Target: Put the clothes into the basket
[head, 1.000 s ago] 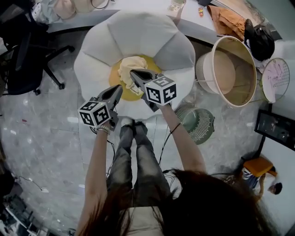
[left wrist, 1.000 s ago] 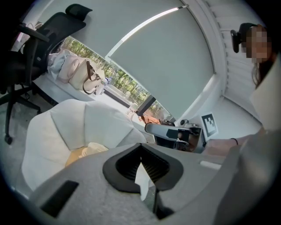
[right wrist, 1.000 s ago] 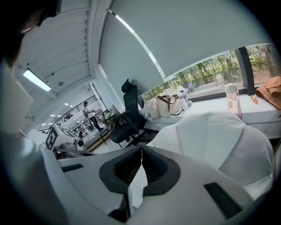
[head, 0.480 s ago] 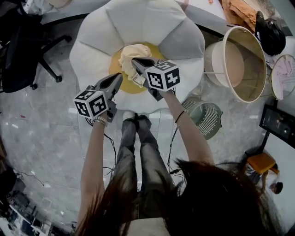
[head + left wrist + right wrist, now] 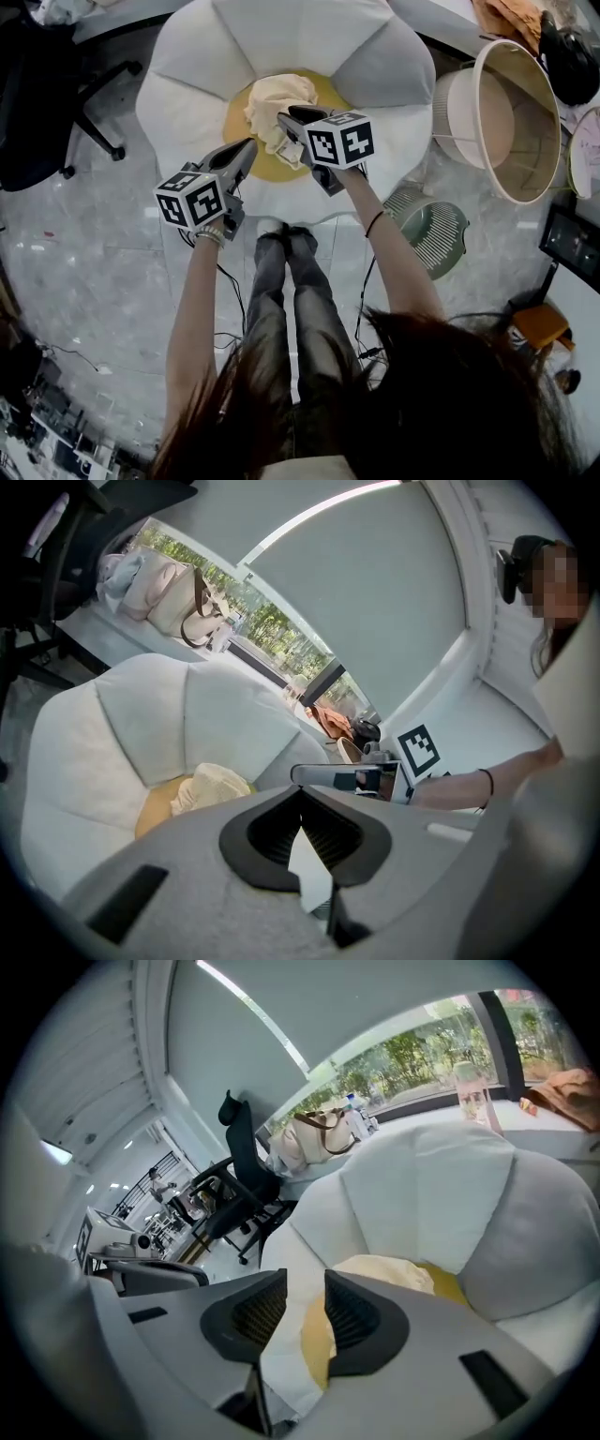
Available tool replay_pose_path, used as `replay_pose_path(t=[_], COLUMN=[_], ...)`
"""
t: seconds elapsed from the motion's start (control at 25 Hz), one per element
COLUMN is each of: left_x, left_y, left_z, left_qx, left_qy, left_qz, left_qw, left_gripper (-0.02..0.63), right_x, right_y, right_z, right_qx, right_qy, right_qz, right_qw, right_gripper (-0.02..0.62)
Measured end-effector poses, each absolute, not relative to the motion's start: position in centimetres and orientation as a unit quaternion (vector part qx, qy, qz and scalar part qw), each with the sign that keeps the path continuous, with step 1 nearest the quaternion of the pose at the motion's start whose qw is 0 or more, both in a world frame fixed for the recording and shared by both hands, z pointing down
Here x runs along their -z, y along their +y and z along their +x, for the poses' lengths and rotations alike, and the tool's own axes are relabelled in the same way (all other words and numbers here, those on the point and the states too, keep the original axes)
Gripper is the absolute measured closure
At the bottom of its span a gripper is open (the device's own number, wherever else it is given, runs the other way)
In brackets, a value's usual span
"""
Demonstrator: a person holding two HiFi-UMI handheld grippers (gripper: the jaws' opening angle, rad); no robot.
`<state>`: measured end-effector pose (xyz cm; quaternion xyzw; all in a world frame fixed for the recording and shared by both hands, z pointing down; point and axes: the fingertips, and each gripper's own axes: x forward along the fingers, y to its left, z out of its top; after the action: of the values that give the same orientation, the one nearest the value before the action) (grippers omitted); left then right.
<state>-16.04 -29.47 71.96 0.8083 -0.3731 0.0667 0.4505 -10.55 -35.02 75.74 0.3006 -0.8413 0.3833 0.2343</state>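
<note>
Your left gripper (image 5: 247,147) has come down toward the near edge of the flower-shaped seat (image 5: 281,37); its jaws sit together, holding nothing. The cream garment (image 5: 277,96) lies unmoved on the seat's yellow centre (image 5: 267,169). Your right gripper (image 5: 285,118) has dropped to just beside the garment's near side. Its jaws have just been opening to a narrow gap, with nothing between them. Judgement: the pick-up is being set up, not yet made. The basket (image 5: 525,112) lies well beyond the seat's right edge, with no clothes showing inside.
</note>
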Motion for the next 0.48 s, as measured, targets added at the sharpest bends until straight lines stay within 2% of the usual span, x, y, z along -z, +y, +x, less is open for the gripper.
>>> replay_pose_path(t=[0.04, 0.2, 0.4, 0.48], left_x=[-72.4, -74.4, -77.1, -78.1], left_y=[-29.6, -29.9, -30.1, -30.5], left_z=[-16.0, -15.5, -15.1, -15.0], left_qx=[-0.064, -0.061, -0.071, -0.067], left_qy=[-0.372, -0.369, -0.360, -0.361], left_qz=[0.809, 0.807, 0.813, 0.816], left_qw=[0.451, 0.456, 0.452, 0.447], left_gripper=[0.595, 0.595, 0.595, 0.595], right_x=[-76.3, -78.4, -81.5, -83.1], right_y=[-35.2, -35.8, -36.7, -37.2], right_z=[-10.4, -10.1, -10.3, -10.1], right_qx=[-0.391, -0.396, -0.404, -0.406], right_qy=[-0.837, -0.834, -0.829, -0.827], right_qz=[0.305, 0.306, 0.305, 0.306], right_qw=[0.232, 0.235, 0.239, 0.242], right_gripper=[0.498, 0.465, 0.383, 0.376])
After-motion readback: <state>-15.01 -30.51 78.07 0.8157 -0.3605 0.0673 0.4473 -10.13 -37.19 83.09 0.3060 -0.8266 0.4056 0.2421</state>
